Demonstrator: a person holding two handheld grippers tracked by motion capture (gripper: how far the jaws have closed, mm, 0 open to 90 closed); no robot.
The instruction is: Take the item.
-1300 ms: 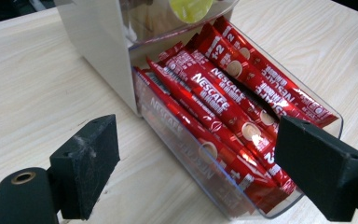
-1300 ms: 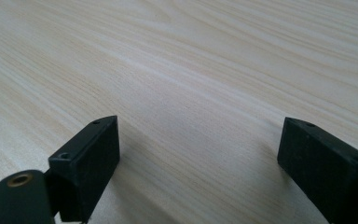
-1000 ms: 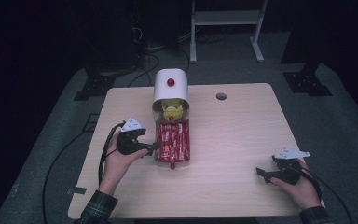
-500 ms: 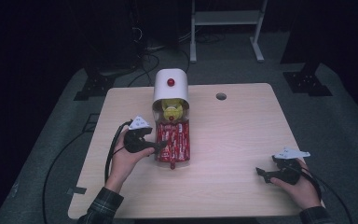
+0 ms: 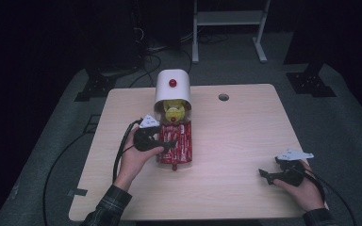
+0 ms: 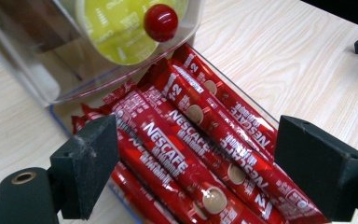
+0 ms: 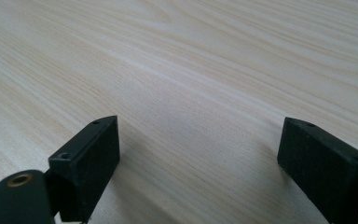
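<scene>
Jaws of the left gripper [image 6: 196, 172] stand wide over the red coffee sticks [image 6: 200, 140]; pinch just one, gently.

One white dispenser [image 5: 172, 87] stands at the upper middle of the high view, with one red knob [image 5: 173, 83] on its front. One yellow capsule [image 6: 121, 28] shows at the top of the left gripper view. About six red coffee sticks [image 6: 186, 154] lie in one clear tray [image 6: 63, 116] below. Two grippers: left gripper [image 5: 169, 145], right gripper [image 5: 264, 174]. One table [image 5: 245, 136].
</scene>
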